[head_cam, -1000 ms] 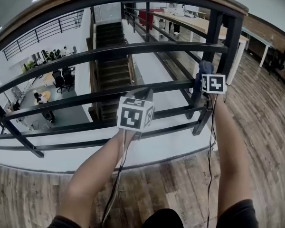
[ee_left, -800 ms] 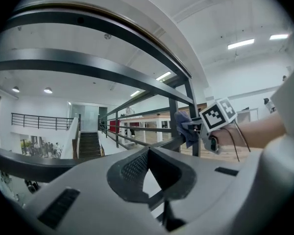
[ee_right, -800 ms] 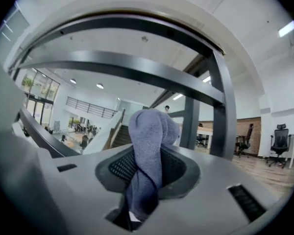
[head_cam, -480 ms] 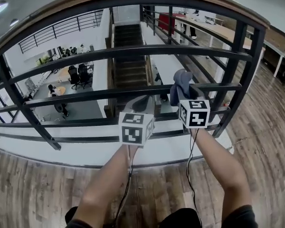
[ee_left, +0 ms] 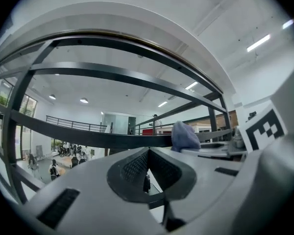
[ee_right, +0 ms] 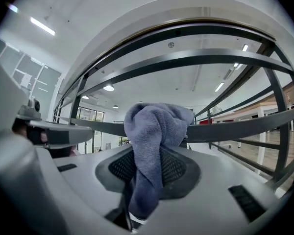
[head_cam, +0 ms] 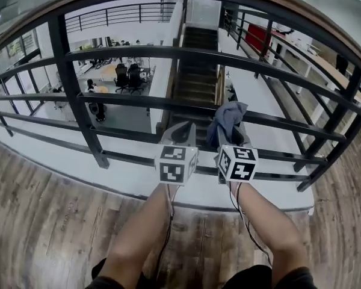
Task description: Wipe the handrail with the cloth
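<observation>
Right gripper [head_cam: 227, 138] slid left beside left gripper [head_cam: 182, 132] | pinches cloth [head_cam: 227, 116] | left jaws together | forearms outstretched

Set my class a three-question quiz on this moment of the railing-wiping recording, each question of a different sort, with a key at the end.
1. True or false: the left gripper holds the cloth.
2. Where is the cloth? A) lying on the wooden floor; B) clamped in the right gripper; C) draped over the top wooden rail.
3. In a few words: what lies beyond the railing, straight ahead of the two grippers?

Key: 1. False: nothing sits between its jaws. 2. B. 3. A staircase.
</observation>
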`<state>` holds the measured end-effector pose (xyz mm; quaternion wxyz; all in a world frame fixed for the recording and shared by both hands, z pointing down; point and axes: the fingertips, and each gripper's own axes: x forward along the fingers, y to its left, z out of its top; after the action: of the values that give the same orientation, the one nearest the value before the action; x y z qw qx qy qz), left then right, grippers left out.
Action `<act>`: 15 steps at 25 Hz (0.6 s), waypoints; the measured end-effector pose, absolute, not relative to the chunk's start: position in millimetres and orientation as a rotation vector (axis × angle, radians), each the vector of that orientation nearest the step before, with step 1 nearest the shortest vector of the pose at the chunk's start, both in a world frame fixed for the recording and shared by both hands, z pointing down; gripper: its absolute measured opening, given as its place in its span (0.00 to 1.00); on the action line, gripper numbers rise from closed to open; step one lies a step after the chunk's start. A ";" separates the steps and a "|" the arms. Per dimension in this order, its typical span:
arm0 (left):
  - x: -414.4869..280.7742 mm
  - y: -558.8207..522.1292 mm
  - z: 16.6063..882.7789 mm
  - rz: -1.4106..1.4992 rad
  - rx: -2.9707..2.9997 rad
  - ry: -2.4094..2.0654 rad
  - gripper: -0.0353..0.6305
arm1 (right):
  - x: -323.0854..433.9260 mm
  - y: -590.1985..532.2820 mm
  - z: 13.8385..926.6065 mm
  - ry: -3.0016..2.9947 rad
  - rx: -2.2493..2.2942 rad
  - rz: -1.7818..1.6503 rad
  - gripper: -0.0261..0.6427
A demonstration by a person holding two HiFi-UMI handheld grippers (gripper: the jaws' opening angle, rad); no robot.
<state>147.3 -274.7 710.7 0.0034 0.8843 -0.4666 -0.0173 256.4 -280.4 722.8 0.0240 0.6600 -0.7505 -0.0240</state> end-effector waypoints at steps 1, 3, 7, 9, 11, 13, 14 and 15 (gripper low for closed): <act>133.3 -281.4 717.9 -0.060 2.764 -1.498 0.05 | 244.5 -286.6 736.2 -2.328 2.026 -0.066 0.21; 90.4 -298.4 724.2 -0.034 2.766 -1.590 0.05 | 203.3 -300.5 751.5 -2.341 1.969 -0.060 0.21; 12.3 -327.4 732.5 0.025 2.781 -1.575 0.05 | 106.1 -331.4 775.0 -2.363 1.838 -0.049 0.21; -17.1 -333.1 736.3 0.009 2.742 -1.512 0.05 | 64.7 -343.3 787.0 -2.373 1.772 -0.022 0.21; -52.1 -339.9 742.5 0.021 2.706 -1.544 0.05 | 23.0 -353.4 796.2 -2.389 1.700 -0.011 0.21; -89.2 -348.4 752.0 0.056 2.670 -1.606 0.05 | -18.0 -363.7 801.9 -2.403 1.635 -0.012 0.21; -107.2 -352.1 757.0 0.070 2.651 -1.633 0.05 | -37.6 -368.8 803.7 -2.410 1.608 -0.013 0.21; -124.4 -355.2 762.0 0.081 2.633 -1.656 0.05 | -56.6 -373.8 805.4 -2.416 1.584 -0.011 0.21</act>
<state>-124.4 -355.2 762.0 0.0149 0.8460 -0.5323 0.0261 -56.6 -373.8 805.4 0.1260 0.5441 -0.8295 -0.0039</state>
